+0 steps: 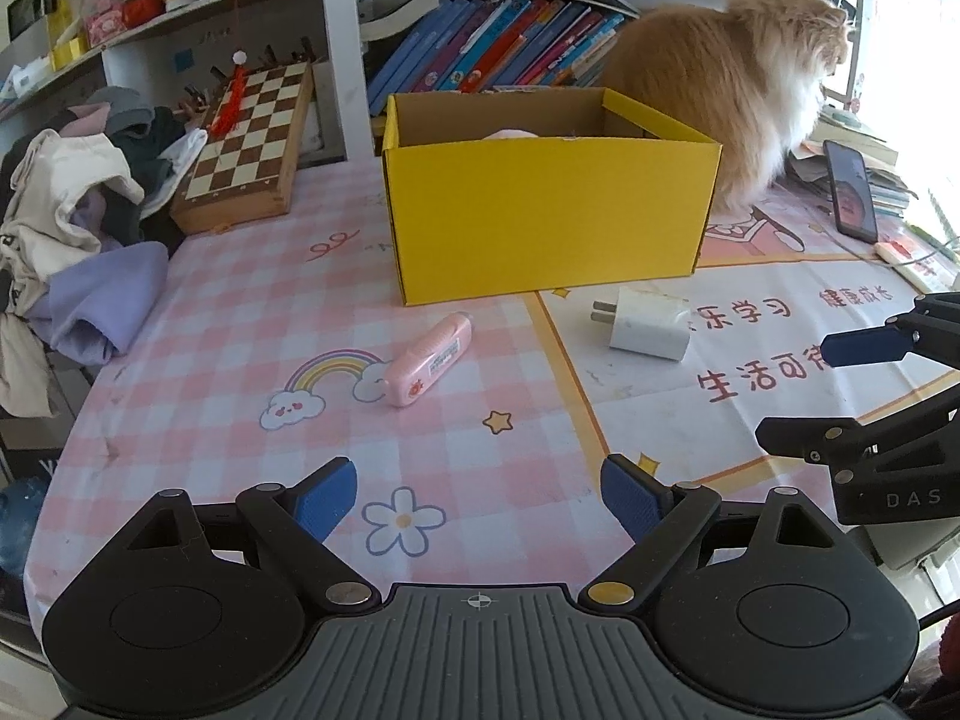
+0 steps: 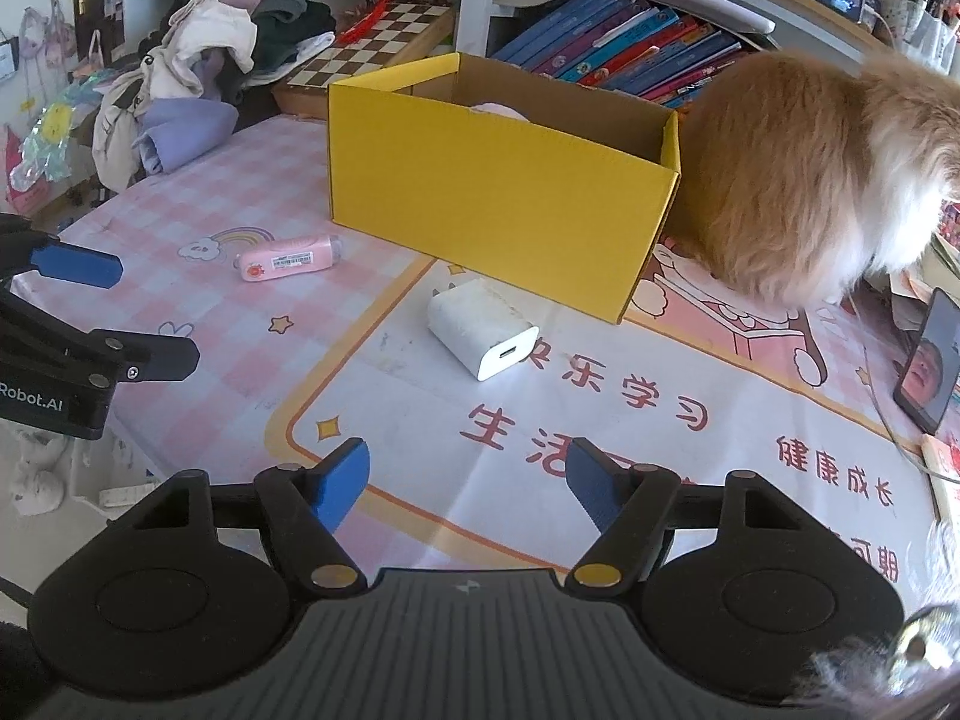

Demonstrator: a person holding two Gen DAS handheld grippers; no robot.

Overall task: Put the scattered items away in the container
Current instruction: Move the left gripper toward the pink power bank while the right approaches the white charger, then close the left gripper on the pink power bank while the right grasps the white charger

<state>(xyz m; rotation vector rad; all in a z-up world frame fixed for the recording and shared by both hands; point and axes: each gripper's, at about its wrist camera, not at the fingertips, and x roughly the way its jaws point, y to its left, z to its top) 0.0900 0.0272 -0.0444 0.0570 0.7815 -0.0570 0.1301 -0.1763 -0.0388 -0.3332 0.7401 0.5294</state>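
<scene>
On the counter [image 1: 180, 330], near the yellow box [image 1: 540, 210], a pink tube [image 1: 429, 358] and white charger [image 1: 648, 324] are left; something pink is already inside. Both the left hand-held gripper [image 1: 480, 504] and right hand-held gripper [image 2: 465, 480] are held wide apart, empty.

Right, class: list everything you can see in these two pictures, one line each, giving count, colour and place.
Box: one, yellow, middle of table, open top.
Charger: one, white, in front of box.
Pink case: one, lying left of charger.
Cat: one, ginger, right of box.
Chessboard: one, brown and cream, left of box.
Clothes: a pile, mixed colours, far left.
Books: a row, mostly blue and purple, behind box.
Phone: one, black, right edge.
Left tool: open, blue pads.
Right tool: open, blue pads.
</scene>
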